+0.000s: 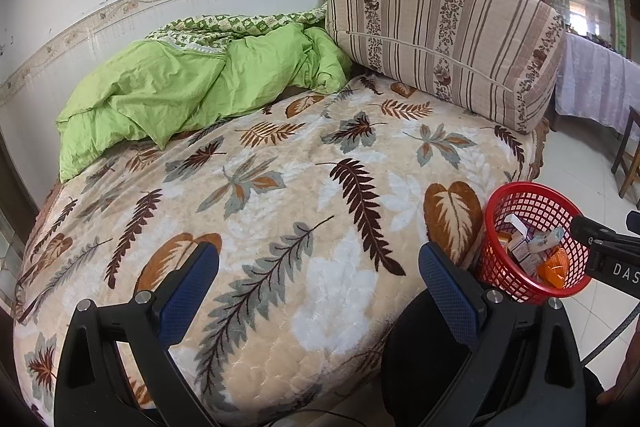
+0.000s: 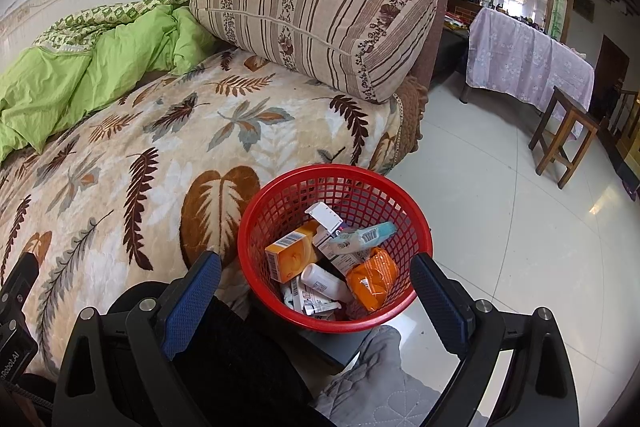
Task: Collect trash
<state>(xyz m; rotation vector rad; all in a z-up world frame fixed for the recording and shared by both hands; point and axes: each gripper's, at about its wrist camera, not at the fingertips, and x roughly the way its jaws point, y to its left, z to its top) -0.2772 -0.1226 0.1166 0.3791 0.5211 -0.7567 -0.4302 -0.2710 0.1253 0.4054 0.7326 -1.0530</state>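
Over the leaf-print blanket, left gripper hangs wide open, empty; red basket of trash sits near right. Right-wrist view: right gripper spread wide, empty, above red basket holding orange box, white bottle, wrappers.

I see the red mesh basket standing upright on a dark stand, just beside the bed's front edge. Inside it lies the trash: an orange box, a white bottle, an orange pouch, a pale blue packet and small white cartons.
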